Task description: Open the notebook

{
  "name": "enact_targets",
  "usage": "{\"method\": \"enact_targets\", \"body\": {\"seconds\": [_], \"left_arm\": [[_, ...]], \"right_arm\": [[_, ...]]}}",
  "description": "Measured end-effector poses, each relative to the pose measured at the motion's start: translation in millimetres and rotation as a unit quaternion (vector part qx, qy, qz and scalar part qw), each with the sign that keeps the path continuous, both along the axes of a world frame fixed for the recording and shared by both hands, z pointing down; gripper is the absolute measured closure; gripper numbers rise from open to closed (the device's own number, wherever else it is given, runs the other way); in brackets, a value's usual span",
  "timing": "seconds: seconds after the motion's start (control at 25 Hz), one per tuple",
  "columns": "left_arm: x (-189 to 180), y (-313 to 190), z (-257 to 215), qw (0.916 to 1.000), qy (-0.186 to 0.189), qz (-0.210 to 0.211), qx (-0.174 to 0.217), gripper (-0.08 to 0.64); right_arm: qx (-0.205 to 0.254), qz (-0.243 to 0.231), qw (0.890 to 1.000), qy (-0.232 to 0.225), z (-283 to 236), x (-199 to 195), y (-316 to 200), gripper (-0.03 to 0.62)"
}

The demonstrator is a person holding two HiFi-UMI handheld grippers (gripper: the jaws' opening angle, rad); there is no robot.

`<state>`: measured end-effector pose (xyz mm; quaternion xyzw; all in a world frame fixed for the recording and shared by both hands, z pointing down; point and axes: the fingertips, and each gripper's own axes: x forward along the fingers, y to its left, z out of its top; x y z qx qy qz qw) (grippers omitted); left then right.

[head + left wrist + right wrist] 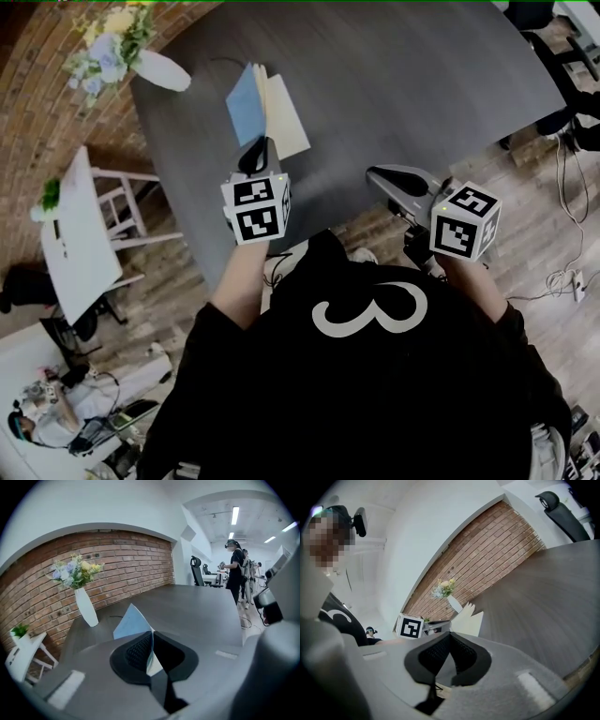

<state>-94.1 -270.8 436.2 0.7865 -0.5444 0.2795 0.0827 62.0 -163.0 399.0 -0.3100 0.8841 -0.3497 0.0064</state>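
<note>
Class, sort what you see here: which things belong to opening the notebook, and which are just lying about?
Part of the job:
notebook, its blue cover lifted
left tongs, shut on that cover
right tongs, shut and empty

Just lying about:
vase of flowers
white side table with a small plant
office chair

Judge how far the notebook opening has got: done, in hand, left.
Done: the left claw grips the blue cover, which is lifted off the cream pages. In hand: the cover stands raised at an angle, only part open. Left: swing it over to lie flat on the table. The right claw is shut and empty.
</note>
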Motion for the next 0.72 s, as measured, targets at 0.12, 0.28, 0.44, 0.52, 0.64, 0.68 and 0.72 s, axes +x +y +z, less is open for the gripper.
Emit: {"method": "enact_targets", "body": {"seconds": [0.12,0.28,0.44,0.52,0.64,0.68,0.72], "left_arm": [[-14.2,1.6,-9.8,0.9995,0.019,-0.023,0.008,0.525],[-35.6,4.8,-19.8,0.9976,0.041,-0.053,0.015,0.525],[-58.0,9.0,-26.9,0.9939,0.077,-0.077,0.015,0.525],[-69.2,13.5,-27.4,0.9912,0.099,-0.087,0.015,0.525],[-84.5,21.6,-26.2,0.9876,0.121,-0.097,0.021,0.525],[-90.2,23.5,-26.4,0.9864,0.127,-0.102,0.024,0.525],[-96.2,25.1,-26.7,0.9847,0.133,-0.109,0.027,0.525]], "right_arm": [[0.009,-0.016,1.000,0.005,-6.1,-8.0,-1.8,0.592],[0.015,-0.036,0.999,0.013,-12.9,-20.8,-5.9,0.592],[0.031,-0.059,0.998,0.017,-22.9,-36.5,-9.5,0.592],[0.041,-0.069,0.997,0.020,-26.6,-44.6,-11.2,0.592],[0.054,-0.085,0.994,0.028,-31.1,-57.8,-14.2,0.592],[0.058,-0.091,0.994,0.031,-33.0,-62.7,-15.7,0.592],[0.062,-0.096,0.993,0.033,-35.0,-67.6,-17.1,0.592]]}}
